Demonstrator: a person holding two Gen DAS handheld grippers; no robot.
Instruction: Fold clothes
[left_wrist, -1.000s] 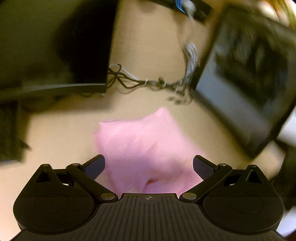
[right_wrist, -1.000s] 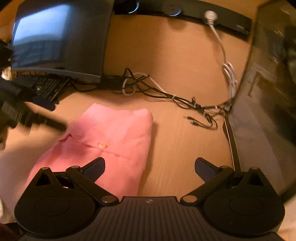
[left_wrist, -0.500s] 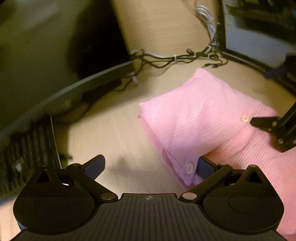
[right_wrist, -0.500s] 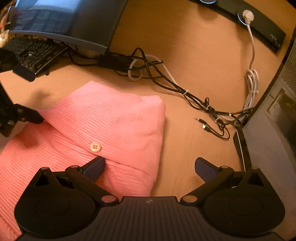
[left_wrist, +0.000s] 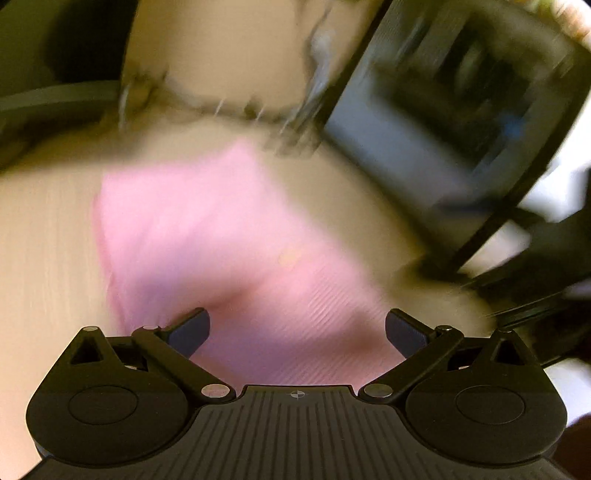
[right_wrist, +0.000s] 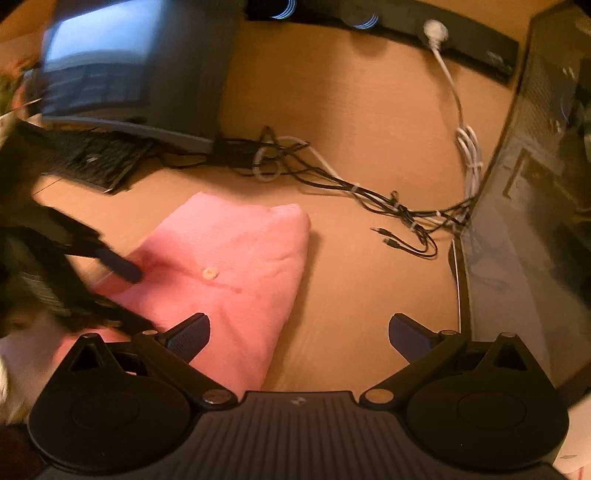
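A folded pink shirt (right_wrist: 229, 266) with a small pale button lies on the wooden desk (right_wrist: 369, 295). In the right wrist view my right gripper (right_wrist: 298, 332) is open above the desk, its left finger over the shirt's near edge. The left gripper's fingers (right_wrist: 118, 264) reach in from the left and rest on the shirt's left side. In the blurred left wrist view the pink shirt (left_wrist: 221, 240) fills the middle, and my left gripper (left_wrist: 297, 328) is open just over its near part, holding nothing.
A monitor (right_wrist: 129, 70) and keyboard (right_wrist: 88, 158) stand at the back left. A tangle of black and white cables (right_wrist: 369, 195) crosses the desk behind the shirt. A dark computer case (right_wrist: 535, 203) lines the right side; it appears as the dark computer case (left_wrist: 443, 129) in the left view.
The left gripper swung back over the shirt's left side, its view now blurred. The right gripper pulled back and up, so the shirt looks smaller and farther away.
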